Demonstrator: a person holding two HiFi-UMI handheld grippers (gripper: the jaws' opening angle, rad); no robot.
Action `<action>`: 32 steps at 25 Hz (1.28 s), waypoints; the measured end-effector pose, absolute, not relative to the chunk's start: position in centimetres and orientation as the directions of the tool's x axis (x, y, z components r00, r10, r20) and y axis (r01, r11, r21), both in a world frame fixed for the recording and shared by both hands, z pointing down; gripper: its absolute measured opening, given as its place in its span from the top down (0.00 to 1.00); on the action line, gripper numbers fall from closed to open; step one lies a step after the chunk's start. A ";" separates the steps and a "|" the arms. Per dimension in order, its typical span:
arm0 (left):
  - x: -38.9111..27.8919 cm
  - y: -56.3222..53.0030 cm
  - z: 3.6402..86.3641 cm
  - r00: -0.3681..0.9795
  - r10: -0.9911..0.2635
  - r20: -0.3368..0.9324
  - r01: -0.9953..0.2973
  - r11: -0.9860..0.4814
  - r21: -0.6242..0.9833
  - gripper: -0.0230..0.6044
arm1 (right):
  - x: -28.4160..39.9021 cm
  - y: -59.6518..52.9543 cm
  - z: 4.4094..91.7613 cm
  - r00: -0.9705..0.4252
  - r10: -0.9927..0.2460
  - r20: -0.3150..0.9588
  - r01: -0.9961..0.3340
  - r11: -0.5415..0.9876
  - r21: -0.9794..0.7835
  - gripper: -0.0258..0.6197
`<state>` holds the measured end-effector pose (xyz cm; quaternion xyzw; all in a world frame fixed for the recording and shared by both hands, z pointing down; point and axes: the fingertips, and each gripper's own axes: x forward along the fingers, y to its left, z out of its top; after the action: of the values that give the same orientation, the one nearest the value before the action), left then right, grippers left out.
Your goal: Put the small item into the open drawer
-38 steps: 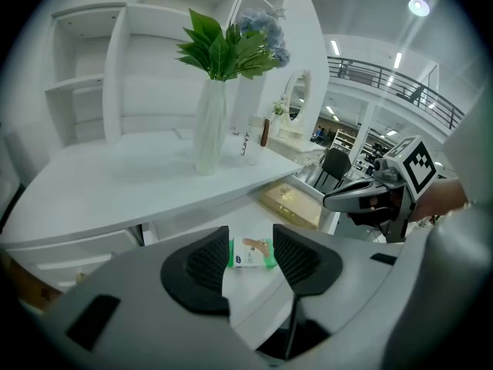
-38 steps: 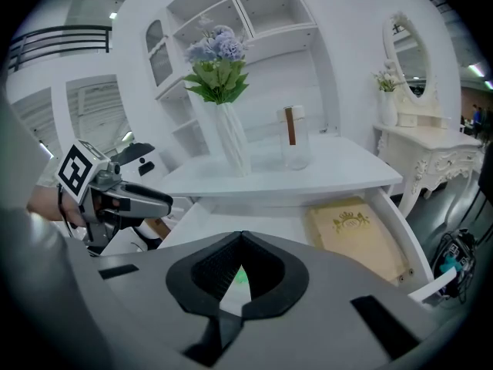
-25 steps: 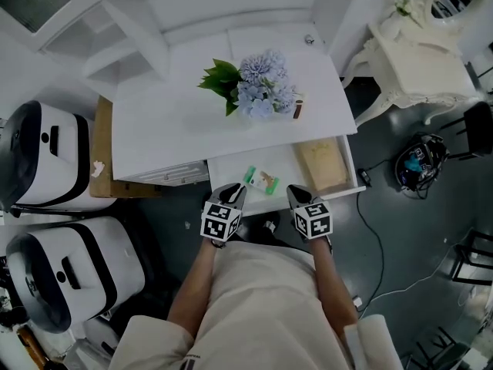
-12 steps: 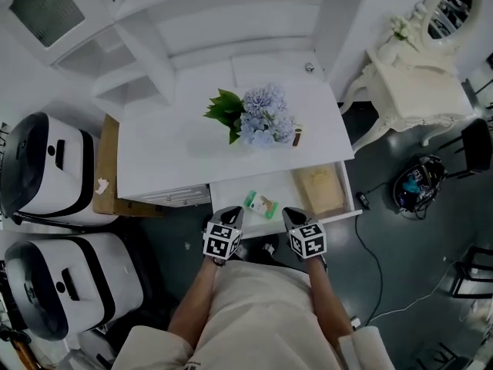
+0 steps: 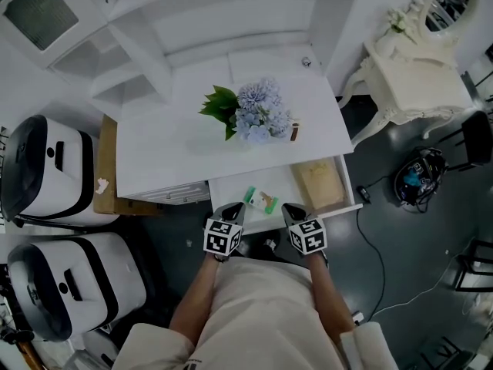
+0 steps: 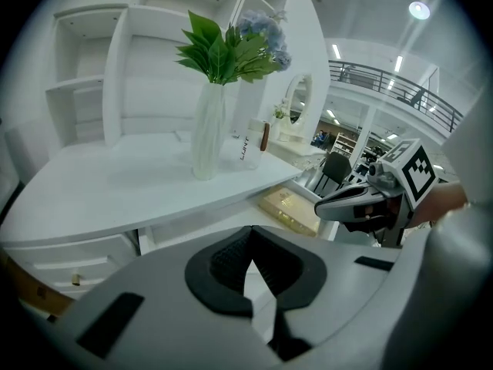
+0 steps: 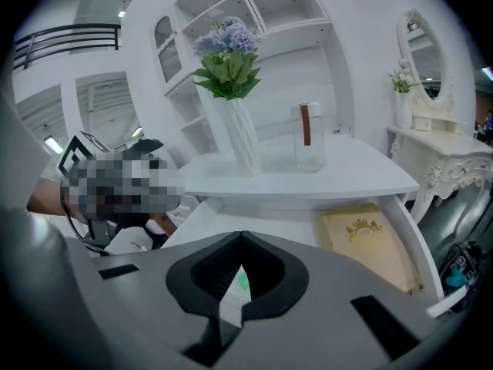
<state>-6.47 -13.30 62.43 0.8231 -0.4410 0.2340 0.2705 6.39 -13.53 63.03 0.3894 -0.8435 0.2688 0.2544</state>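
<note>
The small item [image 5: 262, 200], a green-and-white packet, lies flat on the floor of the open drawer [image 5: 229, 185]. It sits between your two tools and just beyond their tips, touching neither. Your left tool [image 5: 231, 210] has its jaws together with nothing between them, and it hangs over the drawer's near edge, left of the packet. Your right tool [image 5: 293, 211] is also closed and empty, just right of the packet. In the right gripper view a fleck of the packet's green shows through the slot behind the closed tips. A flat gold-toned box [image 5: 319, 183] fills the right end of the same drawer, apart from the packet.

Above the drawer is the white tabletop [image 5: 169, 141]. A vase of blue flowers and green leaves [image 5: 258, 110] stands upright on it, with a small clear bottle with a brown cap [image 5: 295, 132] just to its right. White shelving [image 5: 139, 45] rises behind the tabletop.

To your right stands an ornate white dressing table [image 5: 416, 72] with an oval mirror, and below it a tangle of cables [image 5: 420, 172] lies on the dark floor [image 5: 400, 245]. To your left are two white-and-black machines [image 5: 46, 164].
</note>
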 end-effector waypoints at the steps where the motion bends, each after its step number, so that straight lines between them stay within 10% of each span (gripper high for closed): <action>1: -6.3 -13.2 62.5 0.504 -0.595 0.626 -0.851 -0.467 0.240 0.94 | 6.4 -13.5 63.0 -0.567 -0.521 0.638 -0.794 0.552 -0.254 0.92; 32: -6.5 -13.4 62.7 0.506 -0.604 0.616 -0.850 -0.469 0.238 0.94 | 6.0 -14.0 62.8 -0.576 -0.532 0.620 -0.788 0.564 -0.249 0.92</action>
<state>-6.51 -13.43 62.69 0.8255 -0.4406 0.2303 0.2671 6.05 -14.03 62.83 0.3885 -0.8491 0.2593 0.2467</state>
